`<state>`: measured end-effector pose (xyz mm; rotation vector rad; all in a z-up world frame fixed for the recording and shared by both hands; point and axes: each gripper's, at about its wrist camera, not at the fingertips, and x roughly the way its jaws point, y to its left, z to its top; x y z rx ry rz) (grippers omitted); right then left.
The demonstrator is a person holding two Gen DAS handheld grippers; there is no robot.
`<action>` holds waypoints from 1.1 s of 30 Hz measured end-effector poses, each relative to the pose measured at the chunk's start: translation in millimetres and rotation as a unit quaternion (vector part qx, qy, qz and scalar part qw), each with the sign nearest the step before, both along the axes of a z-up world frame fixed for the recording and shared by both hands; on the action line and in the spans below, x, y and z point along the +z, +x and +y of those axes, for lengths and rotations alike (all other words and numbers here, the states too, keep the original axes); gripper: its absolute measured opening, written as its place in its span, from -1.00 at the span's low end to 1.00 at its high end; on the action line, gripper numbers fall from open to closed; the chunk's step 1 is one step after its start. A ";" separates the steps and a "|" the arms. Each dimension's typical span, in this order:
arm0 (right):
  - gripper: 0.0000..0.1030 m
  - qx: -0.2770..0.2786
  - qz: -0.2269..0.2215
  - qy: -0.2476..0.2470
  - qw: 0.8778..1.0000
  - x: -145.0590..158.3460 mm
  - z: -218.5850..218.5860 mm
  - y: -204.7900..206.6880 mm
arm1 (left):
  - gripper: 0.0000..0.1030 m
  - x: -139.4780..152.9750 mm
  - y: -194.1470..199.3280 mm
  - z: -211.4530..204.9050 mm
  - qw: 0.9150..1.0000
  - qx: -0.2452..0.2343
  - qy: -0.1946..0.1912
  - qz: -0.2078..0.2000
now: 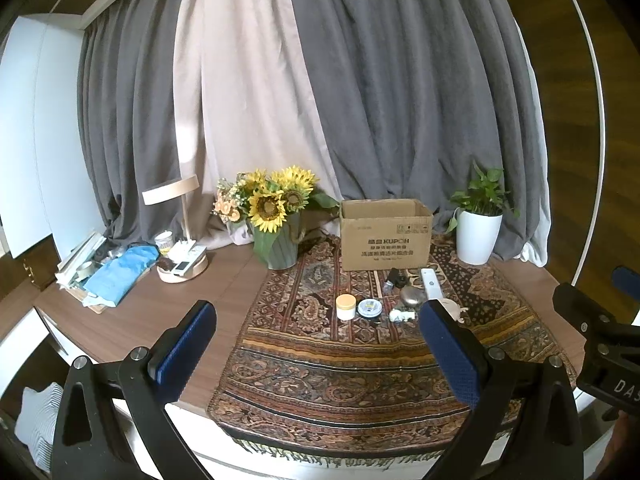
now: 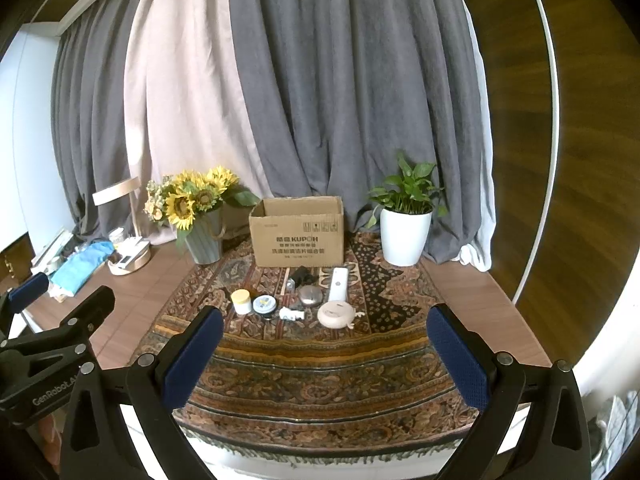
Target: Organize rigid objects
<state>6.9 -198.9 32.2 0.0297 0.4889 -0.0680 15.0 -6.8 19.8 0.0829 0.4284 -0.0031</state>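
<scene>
Both hand-held grippers, left and right, gape empty, well short of the small objects, seemingly seven.

We cannot read the small print on the cardboard box, the round pink device sits half hidden behind our left gripper's fingers, and the dark item before the box is too small to identify.

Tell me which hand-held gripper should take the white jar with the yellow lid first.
Left, probably. The white jar lies at the left end of the row of small items, roughly centred ahead of the open left hand-held gripper. For the right hand-held gripper, also open, it sits off toward its left finger.
</scene>
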 end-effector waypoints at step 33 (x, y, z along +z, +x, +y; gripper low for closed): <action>1.00 -0.004 -0.004 0.001 1.000 0.4 -3.7 -3.6 | 1.00 -4.6 -3.3 -2.5 1.000 -0.001 0.003 -0.015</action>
